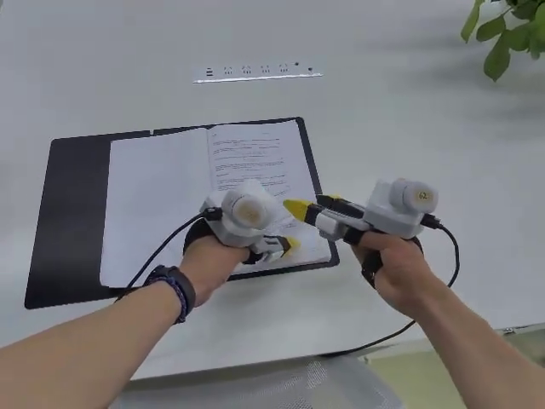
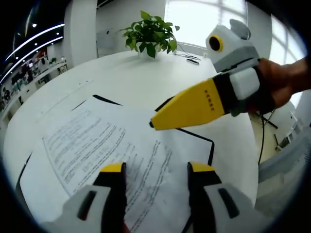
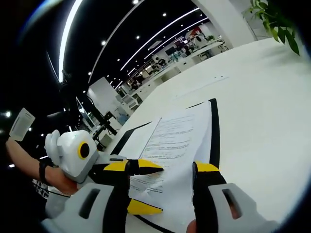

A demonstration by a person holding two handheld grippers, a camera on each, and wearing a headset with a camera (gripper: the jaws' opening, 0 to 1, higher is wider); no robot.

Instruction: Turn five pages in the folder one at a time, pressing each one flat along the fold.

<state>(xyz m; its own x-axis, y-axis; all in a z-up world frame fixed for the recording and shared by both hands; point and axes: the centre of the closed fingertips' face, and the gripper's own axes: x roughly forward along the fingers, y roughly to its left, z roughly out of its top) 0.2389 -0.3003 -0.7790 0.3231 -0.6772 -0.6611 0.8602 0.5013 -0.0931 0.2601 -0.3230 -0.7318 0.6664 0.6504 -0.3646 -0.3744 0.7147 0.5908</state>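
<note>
The black folder (image 1: 72, 213) lies open on the white table, with a blank sheet (image 1: 157, 204) on its left side and a printed page (image 1: 255, 162) on its right. My left gripper (image 1: 283, 246) is open, low over the printed page's (image 2: 97, 145) near right corner, nothing between its yellow tips (image 2: 156, 170). My right gripper (image 1: 311, 204) points left over the page's right edge, also open and empty (image 3: 162, 169). It enters the left gripper view as a yellow wedge (image 2: 189, 104). The left gripper (image 3: 145, 187) appears just ahead of the right one's jaws.
A socket strip (image 1: 258, 72) is set into the table beyond the folder. A potted plant (image 1: 507, 34) stands at the far right. Cables trail from both grippers toward the near table edge (image 1: 341, 349).
</note>
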